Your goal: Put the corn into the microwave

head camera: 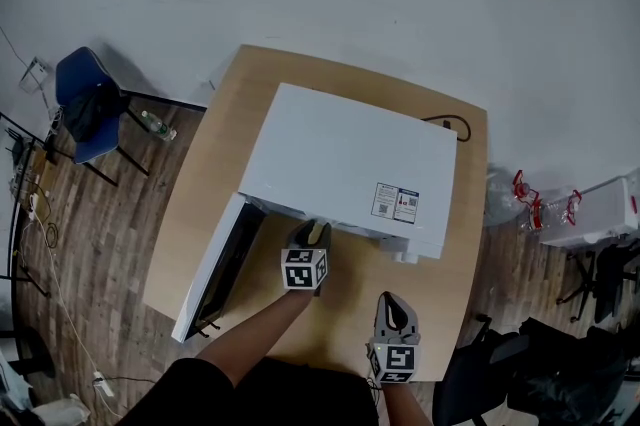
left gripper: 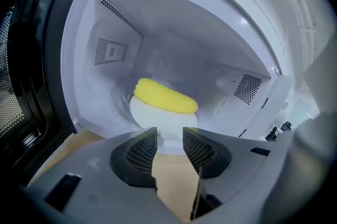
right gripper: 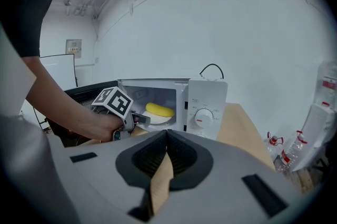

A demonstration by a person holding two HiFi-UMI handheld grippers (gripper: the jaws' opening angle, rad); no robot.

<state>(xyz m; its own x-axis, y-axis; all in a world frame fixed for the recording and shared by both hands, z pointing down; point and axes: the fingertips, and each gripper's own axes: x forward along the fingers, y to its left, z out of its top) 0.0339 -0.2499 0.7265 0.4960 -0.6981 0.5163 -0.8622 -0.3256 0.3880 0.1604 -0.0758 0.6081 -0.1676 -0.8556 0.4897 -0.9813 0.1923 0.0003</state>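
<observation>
Standing on the light wooden table (head camera: 200,214), the white box-shaped microwave (head camera: 350,159) has its dark door (head camera: 215,269) swung wide. Inside, the yellow corn cob (left gripper: 166,97) lies on a white round plate (left gripper: 147,115). The left gripper (left gripper: 169,136), at the cavity's front edge, has jaws apart, holding nothing; the right gripper (right gripper: 167,139) has jaws together, empty.

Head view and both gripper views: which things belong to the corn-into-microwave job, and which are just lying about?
Job:
- corn on the white plate
- microwave, door open
- left hand-held gripper, open at the cavity mouth

Lying about:
- blue chair
- bottle on the floor
- plastic box
- right hand-held gripper, shut, idle
</observation>
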